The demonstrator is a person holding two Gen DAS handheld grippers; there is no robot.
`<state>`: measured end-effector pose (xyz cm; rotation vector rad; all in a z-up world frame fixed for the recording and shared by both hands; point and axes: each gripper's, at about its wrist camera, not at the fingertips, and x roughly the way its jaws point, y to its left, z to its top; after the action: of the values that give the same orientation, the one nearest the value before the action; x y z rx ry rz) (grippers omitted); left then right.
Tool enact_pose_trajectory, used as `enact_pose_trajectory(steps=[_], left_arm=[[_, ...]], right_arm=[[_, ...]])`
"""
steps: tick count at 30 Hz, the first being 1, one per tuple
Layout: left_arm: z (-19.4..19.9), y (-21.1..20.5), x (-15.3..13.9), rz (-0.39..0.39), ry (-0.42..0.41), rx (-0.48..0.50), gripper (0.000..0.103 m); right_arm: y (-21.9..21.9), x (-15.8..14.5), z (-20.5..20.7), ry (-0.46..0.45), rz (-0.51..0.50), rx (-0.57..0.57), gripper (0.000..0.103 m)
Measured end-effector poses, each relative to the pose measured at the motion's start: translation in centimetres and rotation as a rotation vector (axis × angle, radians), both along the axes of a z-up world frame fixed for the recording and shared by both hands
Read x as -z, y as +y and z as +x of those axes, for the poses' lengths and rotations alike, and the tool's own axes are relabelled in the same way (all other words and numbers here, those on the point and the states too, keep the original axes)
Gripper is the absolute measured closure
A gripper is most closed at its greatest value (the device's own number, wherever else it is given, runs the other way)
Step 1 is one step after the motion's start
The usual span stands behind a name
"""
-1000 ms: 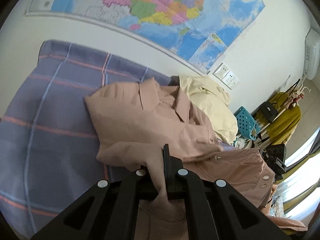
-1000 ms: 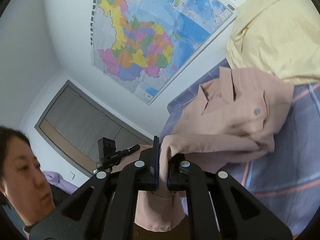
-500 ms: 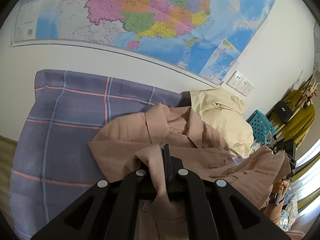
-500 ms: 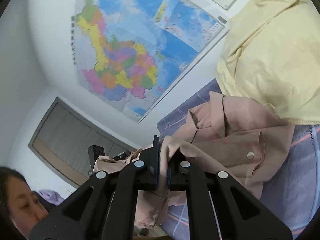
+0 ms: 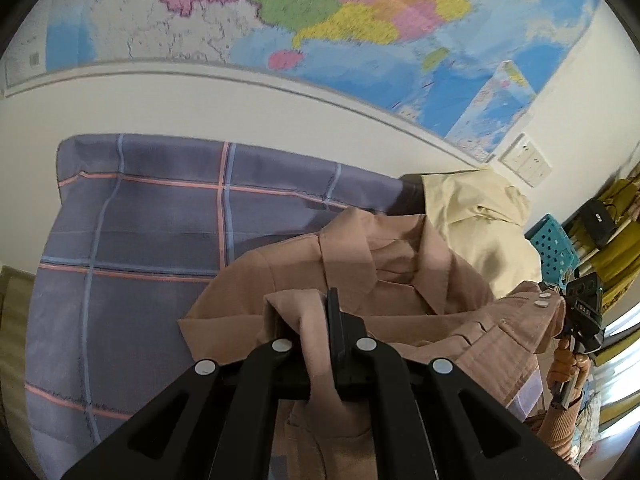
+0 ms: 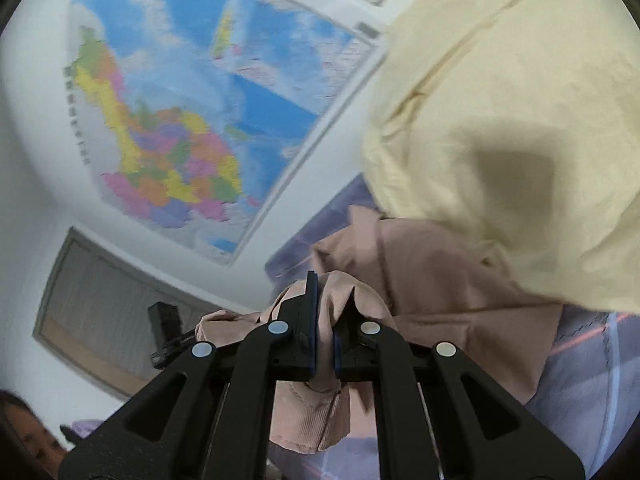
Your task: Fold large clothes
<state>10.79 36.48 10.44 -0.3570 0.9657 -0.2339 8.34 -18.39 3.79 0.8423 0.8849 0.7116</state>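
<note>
Change: across the last second both views have closed in on the wall map (image 5: 360, 20) and the head of the bed (image 5: 140, 240). The pink shirt (image 5: 400, 300) has travelled with them, its lower part carried up over its collar end. Judgement: a lengthwise fold is in progress; the carried edge is not yet laid down or released.

Location: the pink shirt lies on the plaid bed cover, collar toward the wall, touching the cream garment (image 5: 480, 220) beside it.

Tool state: the left gripper (image 5: 320, 344) is clamped fully closed on a bunch of pink fabric. The right gripper (image 6: 324, 344) is likewise pinched tight on a fold of the same shirt (image 6: 440, 280), with cloth hanging below the jaws.

Count, largest to smallest:
- Bed: one.
- Wall map: one, with one smaller inset sheet at its corner.
- Cream garment (image 6: 500, 120): one.
- Pink shirt: one.
- Grippers: two.
- Blue perforated basket (image 5: 554, 248): one.
- Wall socket plate (image 5: 526, 158): one visible in the left view.
</note>
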Motion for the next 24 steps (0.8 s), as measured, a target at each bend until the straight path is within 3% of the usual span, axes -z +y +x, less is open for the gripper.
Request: enact_pose_trajectory(steps=[9,10,12,13,15,16,17,21,24], left_arm=[[4.4,0.2,4.0,0.048,0.116,-0.034,0.098],[4.9,0.2,4.5,0.058,0.125,-0.039,0.097],[5.4,0.4,5.1,0.064,0.138,-0.044,0.097],[5.5,0.6,5.4,0.056,0.142,-0.048,0.096],[5.3,0.8,5.8,0.032,0.157,-0.044,0.075],[4.8,1.2,5.7,-0.004,0.143,-0.044,0.049],[4.2,1.3,5.4,-0.024,0.117,-0.045,0.036],[1.0,1.3,4.2,-0.033,0.027,0.013,0.031],[-0.4,0.7,4.3,0.021,0.010,0.038,0.030]], right_arm=[[0.4,3.1,3.3,0.078,-0.078,0.028,0.088],[0.6,3.1,3.4,0.075,-0.099,0.026,0.084],[0.7,2.8,3.3,0.064,-0.122,0.029,0.060],[0.8,2.5,3.1,0.055,-0.126,0.025,0.054],[1.0,1.2,2.1,0.003,-0.165,0.008,0.039],[1.2,0.7,1.6,-0.020,-0.186,0.001,0.035],[1.4,0.0,0.7,-0.046,-0.218,-0.005,0.028],[1.8,-2.4,-2.7,-0.141,-0.363,-0.029,0.027],[3.0,-4.0,-5.9,-0.260,-0.498,-0.062,0.027]])
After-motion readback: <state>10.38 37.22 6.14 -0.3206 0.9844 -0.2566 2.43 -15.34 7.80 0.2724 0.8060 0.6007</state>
